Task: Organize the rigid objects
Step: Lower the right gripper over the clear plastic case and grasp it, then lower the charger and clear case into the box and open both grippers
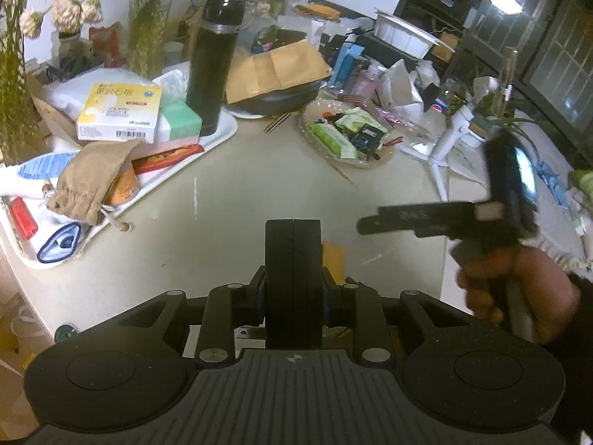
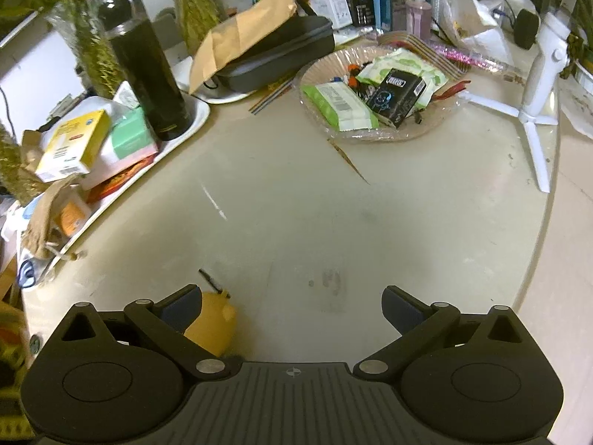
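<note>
My left gripper (image 1: 292, 224) is shut with its black fingers pressed together, above the beige table; nothing shows between them. A yellow object (image 1: 333, 261) lies just behind its fingers and also shows in the right wrist view (image 2: 213, 328) under the left finger. My right gripper (image 2: 292, 306) is open and empty above the bare table; in the left wrist view it (image 1: 370, 222) is seen from the side, blurred, held by a hand. A white tray (image 1: 222, 133) at left holds a black flask (image 1: 215, 63), a yellow box (image 1: 120, 111) and a green box (image 1: 181, 118).
A glass plate (image 2: 441, 118) of packets and a black box (image 2: 398, 94) stands at the back right. A white tripod stand (image 2: 537, 85) is at far right. A black case (image 2: 281, 52) under brown paper, plants and boxes crowd the back.
</note>
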Tool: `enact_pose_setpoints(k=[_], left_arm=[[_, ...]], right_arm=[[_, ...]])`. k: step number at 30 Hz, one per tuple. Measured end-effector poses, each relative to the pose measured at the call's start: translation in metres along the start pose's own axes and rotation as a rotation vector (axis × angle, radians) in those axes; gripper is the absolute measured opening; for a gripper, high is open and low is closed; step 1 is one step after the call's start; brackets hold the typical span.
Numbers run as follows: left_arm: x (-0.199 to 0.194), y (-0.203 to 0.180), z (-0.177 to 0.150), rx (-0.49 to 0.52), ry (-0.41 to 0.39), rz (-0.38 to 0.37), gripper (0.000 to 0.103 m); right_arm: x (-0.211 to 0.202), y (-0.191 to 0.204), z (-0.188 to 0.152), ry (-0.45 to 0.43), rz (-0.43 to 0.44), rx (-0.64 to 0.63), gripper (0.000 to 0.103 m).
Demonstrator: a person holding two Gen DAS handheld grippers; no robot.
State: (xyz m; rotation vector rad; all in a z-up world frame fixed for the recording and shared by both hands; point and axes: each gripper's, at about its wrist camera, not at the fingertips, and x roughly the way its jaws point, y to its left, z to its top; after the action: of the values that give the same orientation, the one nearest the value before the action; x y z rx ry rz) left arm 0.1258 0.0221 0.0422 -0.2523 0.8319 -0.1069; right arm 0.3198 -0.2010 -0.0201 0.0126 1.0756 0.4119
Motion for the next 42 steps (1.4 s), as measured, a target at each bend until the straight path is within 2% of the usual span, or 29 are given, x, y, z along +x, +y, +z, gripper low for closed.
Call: enact_pose_setpoints(k=[6, 10, 18, 21, 22, 23, 24, 31, 42], left_arm=[[-0.008, 0.002, -0.006, 0.008, -0.001, -0.038, 0.026], [-0.011, 0.004, -0.010, 0.024, -0.004, -0.033, 0.026], [-0.020, 0.006, -0.016, 0.038, -0.007, -0.030, 0.026], [-0.021, 0.007, -0.018, 0.040, -0.003, -0.025, 0.026], [-0.021, 0.007, -0.019, 0.041, -0.002, -0.022, 0.026], [-0.020, 0.008, -0.019, 0.041, 0.001, -0.021, 0.026], [-0.020, 0.009, -0.019, 0.039, 0.003, -0.020, 0.026], [-0.017, 0.013, -0.020, 0.024, 0.038, -0.016, 0.026], [-0.016, 0.009, -0.023, 0.029, 0.082, -0.003, 0.026]], right_arm=[[0.027, 0.000, 0.009, 0.046, -0.021, 0.032, 0.102], [0.044, 0.004, 0.010, 0.074, -0.037, 0.040, 0.101], [0.072, 0.006, 0.011, 0.118, -0.094, 0.049, 0.094], [0.077, 0.009, 0.010, 0.134, -0.117, 0.028, 0.087], [0.076, 0.010, 0.010, 0.132, -0.128, 0.015, 0.083], [0.075, 0.012, 0.010, 0.128, -0.141, 0.003, 0.074], [0.074, 0.011, 0.011, 0.125, -0.146, -0.002, 0.071], [0.054, 0.005, 0.013, 0.096, -0.112, -0.043, 0.070], [-0.018, 0.001, 0.006, 0.007, -0.012, -0.136, 0.070]])
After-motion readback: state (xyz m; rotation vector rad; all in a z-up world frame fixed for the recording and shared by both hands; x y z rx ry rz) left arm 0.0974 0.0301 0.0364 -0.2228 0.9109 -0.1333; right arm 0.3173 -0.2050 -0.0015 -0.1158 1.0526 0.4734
